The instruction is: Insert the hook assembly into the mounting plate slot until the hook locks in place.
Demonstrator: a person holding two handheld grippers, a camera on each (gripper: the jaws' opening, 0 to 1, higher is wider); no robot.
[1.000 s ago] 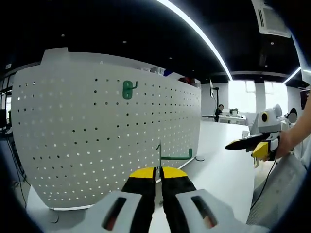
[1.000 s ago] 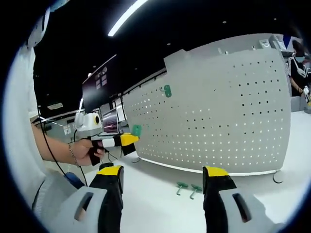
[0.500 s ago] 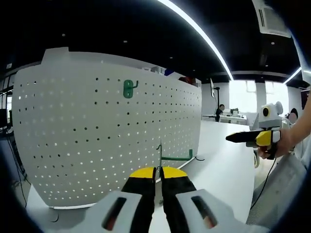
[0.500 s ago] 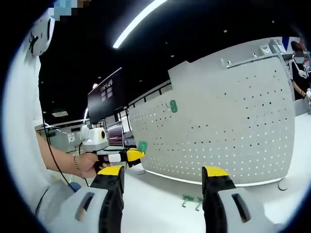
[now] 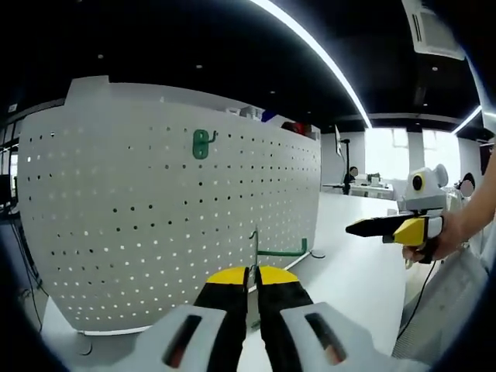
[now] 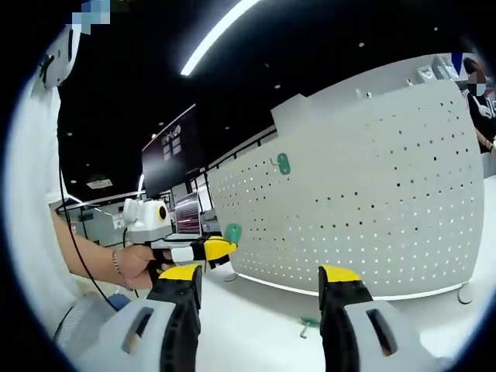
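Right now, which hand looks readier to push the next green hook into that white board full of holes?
The left. Its tongs are shut on a green hook and face the board, where one hook already hangs. The right tongs are open and hold nothing, with spare hooks lying on the table.

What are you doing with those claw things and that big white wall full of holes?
A person holds a claw in each hand. The left claw is shut on a green metal hook, held up facing the white pegboard. One green hook already hangs up high on it. The right claw is open and holds nothing.
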